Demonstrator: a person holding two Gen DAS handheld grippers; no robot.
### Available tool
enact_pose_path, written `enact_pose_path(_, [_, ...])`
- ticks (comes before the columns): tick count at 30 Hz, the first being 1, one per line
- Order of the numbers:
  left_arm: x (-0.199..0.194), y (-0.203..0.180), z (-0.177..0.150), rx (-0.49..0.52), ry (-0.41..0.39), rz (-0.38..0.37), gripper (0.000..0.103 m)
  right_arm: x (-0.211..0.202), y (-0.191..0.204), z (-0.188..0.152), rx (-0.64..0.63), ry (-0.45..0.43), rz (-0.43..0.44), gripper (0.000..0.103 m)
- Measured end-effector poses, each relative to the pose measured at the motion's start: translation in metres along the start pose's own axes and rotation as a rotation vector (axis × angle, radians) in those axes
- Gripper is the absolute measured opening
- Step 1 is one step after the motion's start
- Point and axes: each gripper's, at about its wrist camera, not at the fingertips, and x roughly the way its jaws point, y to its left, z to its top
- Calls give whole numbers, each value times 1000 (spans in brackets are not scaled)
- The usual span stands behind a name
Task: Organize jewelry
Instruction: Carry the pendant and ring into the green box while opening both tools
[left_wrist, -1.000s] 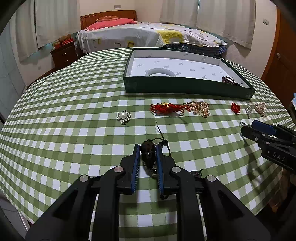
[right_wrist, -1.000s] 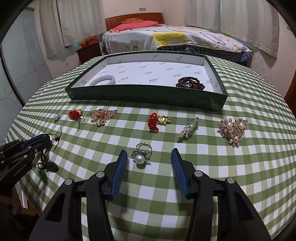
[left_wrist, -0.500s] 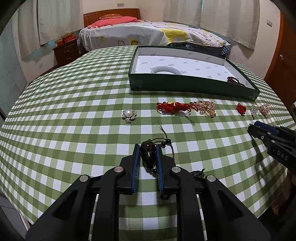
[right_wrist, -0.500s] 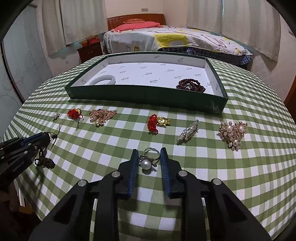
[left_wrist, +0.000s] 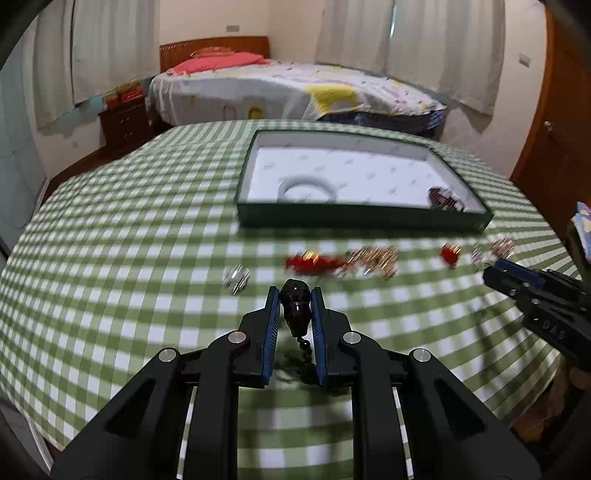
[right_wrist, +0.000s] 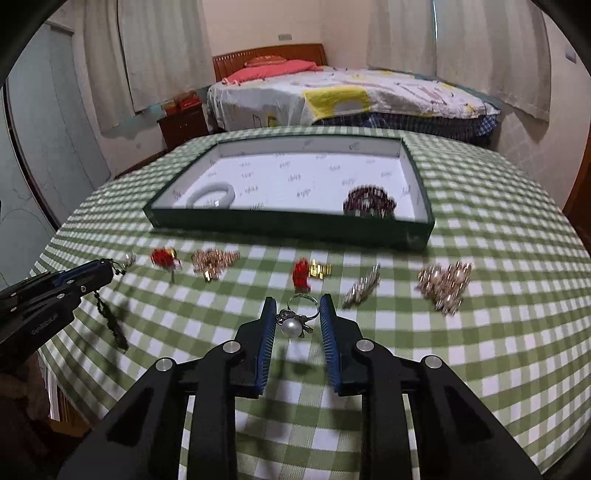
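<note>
Your left gripper (left_wrist: 295, 306) clamps a dark pendant (left_wrist: 295, 301), lifted short of the green tray (left_wrist: 362, 216). Your right gripper (right_wrist: 297, 325) pinches a pearl ring (right_wrist: 293, 325) on the tray's near side.

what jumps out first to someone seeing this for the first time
Each hand-held gripper already carries a piece: the left one is shut on a dark pendant with its cord hanging below, the right one on a pearl ring. Beyond them a green tray holds a white bangle and a dark bead bracelet, with more jewelry lying in front of it on the checked cloth.
</note>
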Motion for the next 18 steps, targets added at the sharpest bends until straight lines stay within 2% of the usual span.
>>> enact_pose_path(6, [-6, -17, 35, 12, -61, -58, 17, -10, 0, 27, -18, -68, 6, 25])
enact_pose_path(12, [-4, -31, 74, 43, -143, -83, 17, -11, 3, 61, -42, -140, 12, 25])
enact_pose_path(18, [19, -42, 109, 60, -180, -93, 17, 6, 2, 93, -52, -174, 9, 25])
